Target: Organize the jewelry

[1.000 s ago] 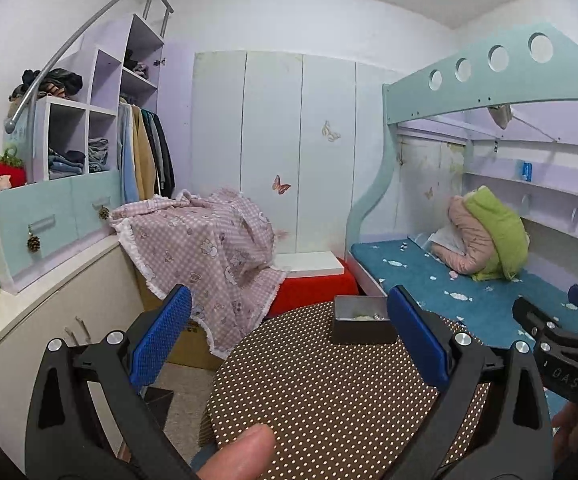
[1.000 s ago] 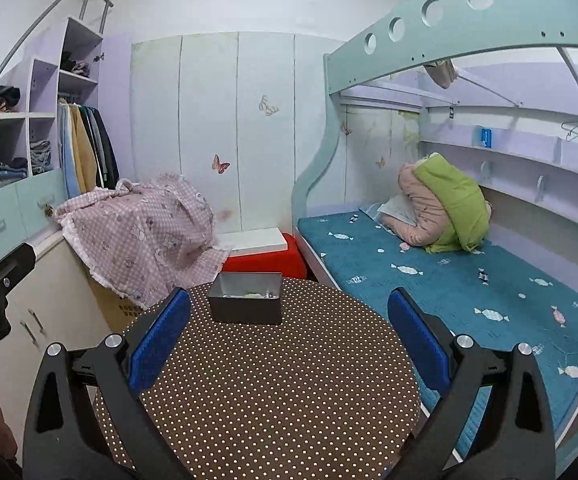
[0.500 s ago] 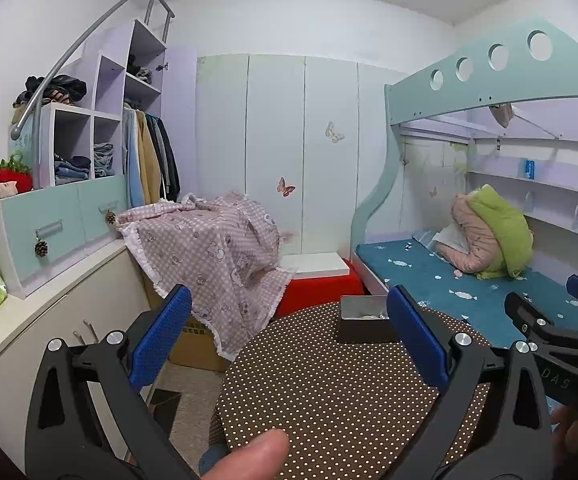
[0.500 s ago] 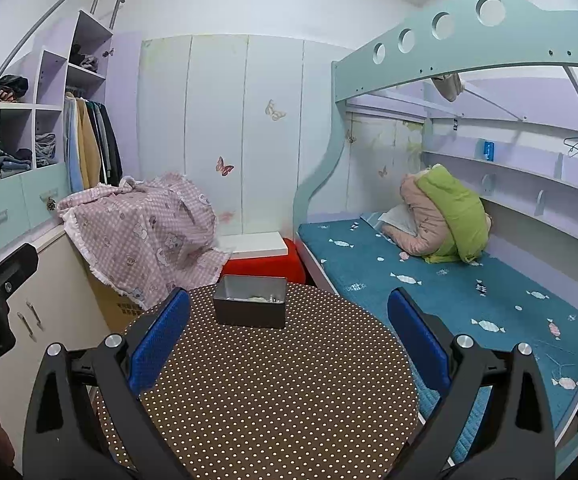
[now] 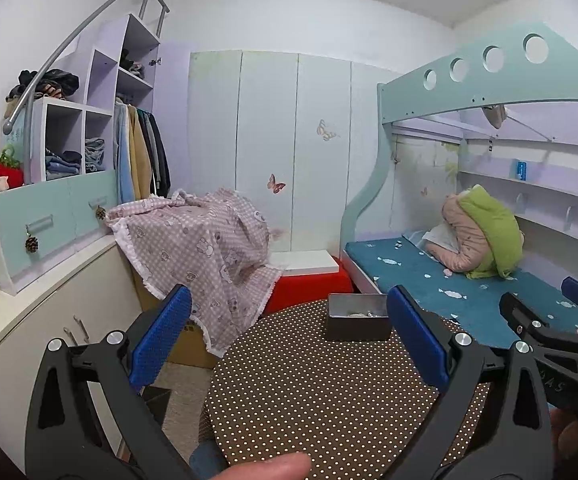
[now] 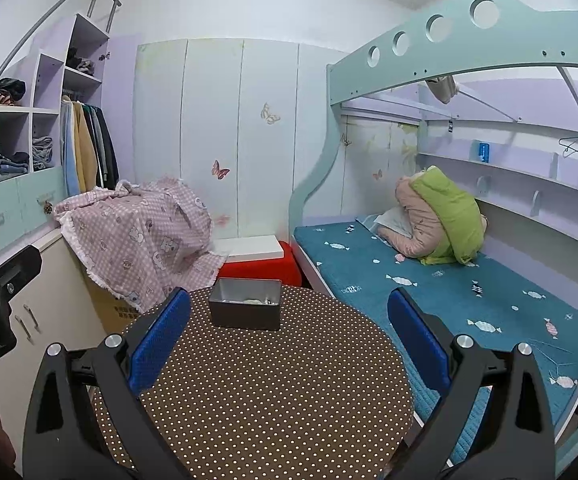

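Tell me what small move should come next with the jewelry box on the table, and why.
Probably bring the right hand-held gripper forward and down toward the grey metal box. The box sits at the far edge of the dotted round table, with small pale pieces inside. Both the right and the left hand-held gripper are open, empty and well short of it.

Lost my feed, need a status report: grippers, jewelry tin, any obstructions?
Left gripper open, empty. Right gripper open, empty. Small grey metal tin at far edge of round polka-dot table, pale pieces inside. Path unobstructed.
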Demonstrator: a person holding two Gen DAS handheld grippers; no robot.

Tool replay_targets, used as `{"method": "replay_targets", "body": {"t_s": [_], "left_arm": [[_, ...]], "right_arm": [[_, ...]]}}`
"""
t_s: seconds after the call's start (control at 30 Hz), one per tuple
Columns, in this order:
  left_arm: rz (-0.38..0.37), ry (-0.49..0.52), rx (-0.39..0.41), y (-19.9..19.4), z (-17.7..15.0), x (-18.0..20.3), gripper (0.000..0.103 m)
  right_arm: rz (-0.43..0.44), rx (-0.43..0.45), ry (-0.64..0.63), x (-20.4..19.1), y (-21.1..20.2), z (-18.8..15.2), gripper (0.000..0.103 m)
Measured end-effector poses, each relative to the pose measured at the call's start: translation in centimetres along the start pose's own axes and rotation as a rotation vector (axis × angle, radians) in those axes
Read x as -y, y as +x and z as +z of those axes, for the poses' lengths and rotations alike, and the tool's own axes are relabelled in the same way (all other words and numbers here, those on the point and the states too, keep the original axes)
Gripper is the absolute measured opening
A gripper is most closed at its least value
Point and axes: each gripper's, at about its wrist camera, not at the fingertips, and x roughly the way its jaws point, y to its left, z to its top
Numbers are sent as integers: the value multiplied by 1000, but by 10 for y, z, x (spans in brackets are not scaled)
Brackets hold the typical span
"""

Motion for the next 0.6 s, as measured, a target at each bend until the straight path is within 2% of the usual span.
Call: {"method": "replay_targets", "body": {"t_s": [0.3,0.6], "left_arm": [[-29,-22,4,-1,-3,-4,98],[-24,2,-9,2,-3,4,98]], "right_arm": [[1,-6,-2,-2,1,0,95],[2,-7,1,-2,2,0,95]]}}
